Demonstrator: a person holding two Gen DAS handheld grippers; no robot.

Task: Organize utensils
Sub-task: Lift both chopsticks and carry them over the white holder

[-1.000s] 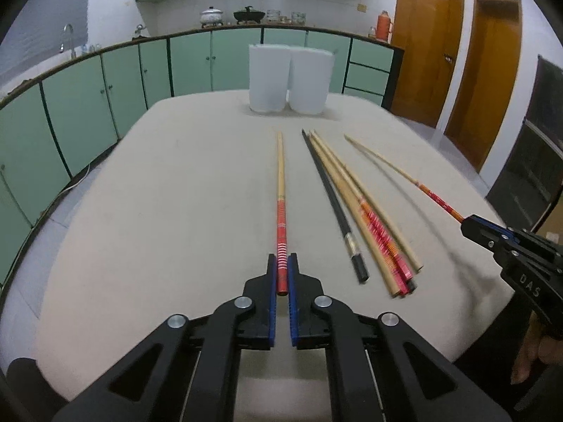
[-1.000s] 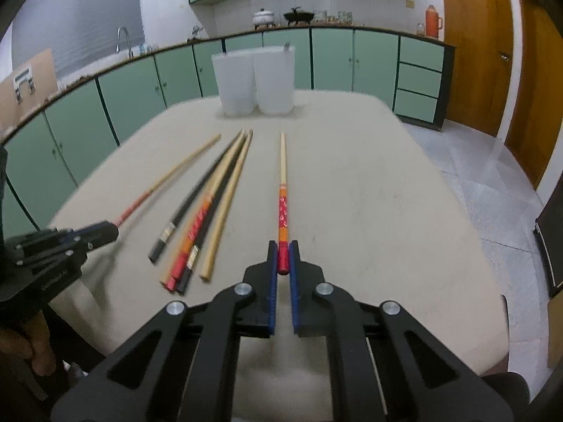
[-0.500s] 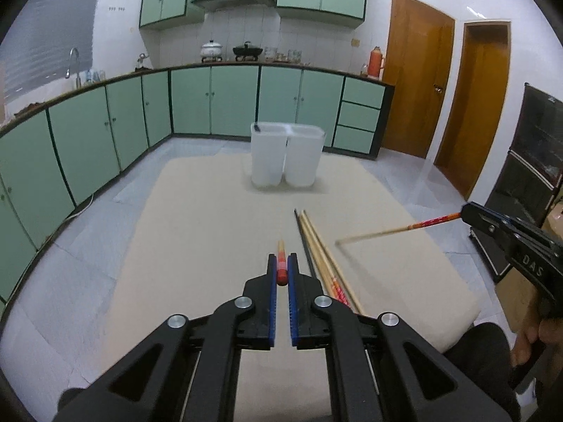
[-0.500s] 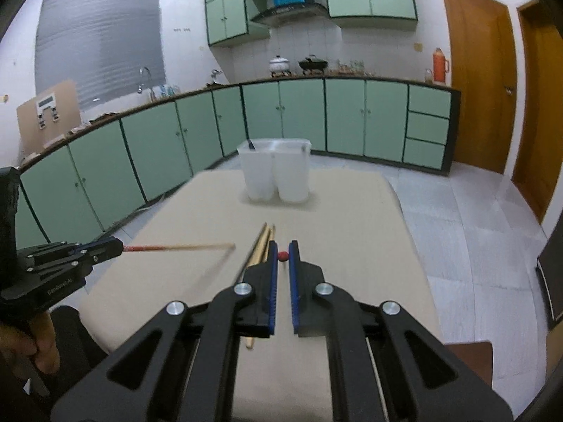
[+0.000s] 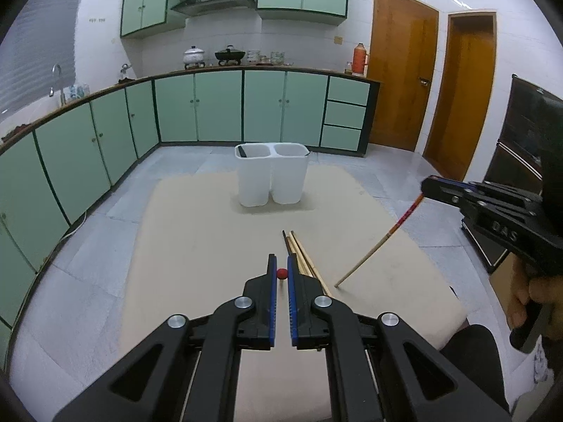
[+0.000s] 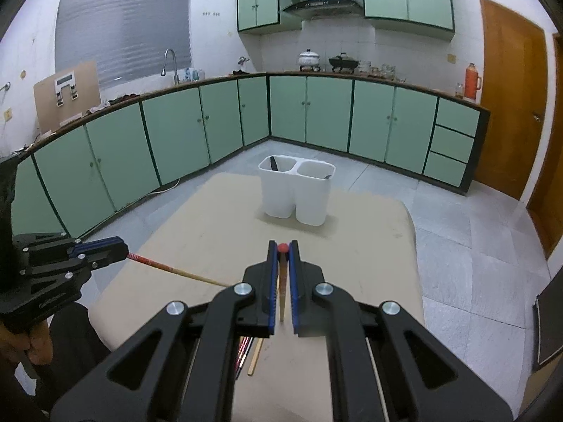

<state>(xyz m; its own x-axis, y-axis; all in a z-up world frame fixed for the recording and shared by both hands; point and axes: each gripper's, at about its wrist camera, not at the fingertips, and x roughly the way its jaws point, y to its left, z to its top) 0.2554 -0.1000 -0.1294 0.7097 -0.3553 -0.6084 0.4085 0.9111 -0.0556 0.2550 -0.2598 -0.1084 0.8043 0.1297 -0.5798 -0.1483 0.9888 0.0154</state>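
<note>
Both hand-held grippers are pinching one chopstick apiece by its red butt end. Left gripper [image 5: 282, 274]: blue-padded jaws pressed onto a red-tipped wooden chopstick [image 5: 281, 273], seen end-on as a red dot. Right gripper [image 6: 282, 248]: jaws pressed onto a long bamboo chopstick with a red-banded handle [image 6: 281, 295], hanging down between the jaws.

Handling, as a judgement: light, stiff, thin sticks; the lacquered red end is probably slick, and a grip at the very end lets the long shaft swing or pivot. A hold slightly further in would steady it; no fragility worry.

Remaining loose chopsticks [image 5: 299, 256], a dark one among bamboo ones, lie bundled on the beige padded table [image 5: 197, 232], near the left gripper. White twin-compartment plastic holder [image 5: 271, 179] stands at the table's far end, well apart from both grippers.

View differences: left wrist view shows the right gripper's stick in full length, slanting down over the table; whether its tip touches cannot be told. Right wrist view looks into the holder: a dark utensil [image 6: 273, 164] in its left compartment.
</note>
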